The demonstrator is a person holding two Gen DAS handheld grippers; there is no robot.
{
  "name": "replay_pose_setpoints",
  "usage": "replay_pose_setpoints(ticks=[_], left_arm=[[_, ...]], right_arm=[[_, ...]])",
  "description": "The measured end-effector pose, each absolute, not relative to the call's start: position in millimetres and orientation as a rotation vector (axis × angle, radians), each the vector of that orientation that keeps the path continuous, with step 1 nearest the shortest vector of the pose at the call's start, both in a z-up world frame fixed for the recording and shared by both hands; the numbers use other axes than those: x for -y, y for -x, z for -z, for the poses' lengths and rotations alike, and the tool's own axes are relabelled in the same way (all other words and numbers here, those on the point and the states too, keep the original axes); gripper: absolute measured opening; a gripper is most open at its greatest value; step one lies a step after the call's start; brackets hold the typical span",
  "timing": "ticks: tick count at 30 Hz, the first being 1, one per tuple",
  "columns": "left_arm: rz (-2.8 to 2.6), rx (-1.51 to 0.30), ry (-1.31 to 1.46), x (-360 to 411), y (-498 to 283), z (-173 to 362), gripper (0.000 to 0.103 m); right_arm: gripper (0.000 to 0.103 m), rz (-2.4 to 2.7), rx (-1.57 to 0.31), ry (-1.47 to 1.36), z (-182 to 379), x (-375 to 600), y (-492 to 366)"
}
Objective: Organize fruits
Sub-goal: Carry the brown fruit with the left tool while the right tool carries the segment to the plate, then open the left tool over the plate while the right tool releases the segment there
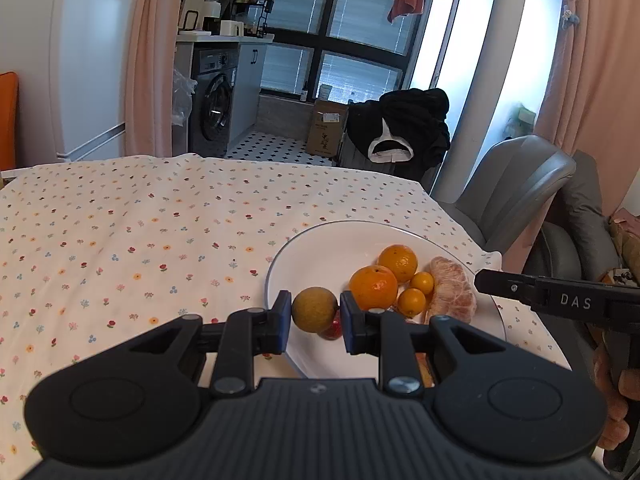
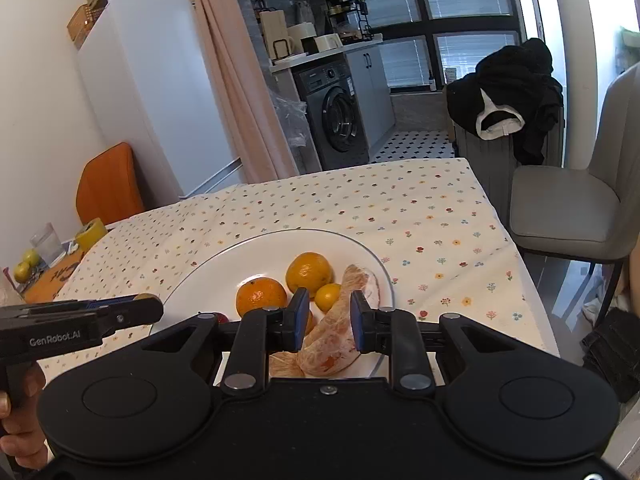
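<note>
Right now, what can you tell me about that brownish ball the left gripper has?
The brownish fruit is small, round and dull yellow-brown, with a matte, faintly speckled skin. The left gripper holds it between its blue pads, over the near edge of the white plate. Behind and below it a red fruit peeks out.

A home dining corner. Far off stand a washing machine (image 2: pixel 340 118) and fridge (image 2: pixel 148 92). Nearer, a floral tablecloth (image 1: pixel 120 240).

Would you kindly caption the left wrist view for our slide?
Left hand-held gripper holding a brownish-green round fruit over a white plate of oranges.
</note>
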State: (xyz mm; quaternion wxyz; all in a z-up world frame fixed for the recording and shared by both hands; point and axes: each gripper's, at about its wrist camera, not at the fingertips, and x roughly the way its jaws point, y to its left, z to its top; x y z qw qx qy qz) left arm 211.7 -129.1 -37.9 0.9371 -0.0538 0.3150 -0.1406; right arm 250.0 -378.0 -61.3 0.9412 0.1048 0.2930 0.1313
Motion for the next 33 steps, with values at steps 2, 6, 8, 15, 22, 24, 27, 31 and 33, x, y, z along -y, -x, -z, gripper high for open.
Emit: replay_pose_setpoints(ticks=[2, 6, 8, 15, 22, 24, 27, 31, 33], left_arm=[[0.297, -0.647, 0.113, 128.7, -210.5, 37.2, 0.024], [0.311, -0.642, 0.122, 129.1, -208.1, 35.3, 0.025], [0.318, -0.646, 0.127, 129.2, -207.3, 33.7, 0.027], [0.293, -0.642, 0.147, 118.7, -201.0, 27.8, 0.029], [0.247, -0.617, 0.161, 100.3, -188.5, 18.0, 0.056], [0.238, -0.614, 0.162, 95.3, -184.3, 14.8, 0.062], [0.231, -0.609, 0.164, 86.4, -176.9, 9.5, 0.073], [0.195, -0.598, 0.159, 75.6, -166.8, 3.4, 0.081], [0.185, -0.594, 0.157, 70.7, -161.1, 0.8, 0.082]], right_arm=[[0.024, -0.267, -0.597, -0.21, 60.6, 377.2, -248.6], [0.024, -0.273, -0.596, -0.203, 59.4, 375.0, -246.3], [0.024, -0.272, -0.599, -0.202, 59.3, 374.5, -246.0], [0.024, -0.275, -0.595, -0.206, 55.9, 371.3, -241.0], [0.031, -0.301, -0.592, -0.202, 49.8, 361.6, -230.6], [0.034, -0.307, -0.591, -0.202, 48.0, 358.5, -226.9], [0.039, -0.317, -0.594, -0.21, 46.3, 353.3, -221.9], [0.052, -0.329, -0.588, -0.211, 42.6, 346.7, -214.8], [0.058, -0.341, -0.584, -0.214, 39.5, 342.8, -210.8]])
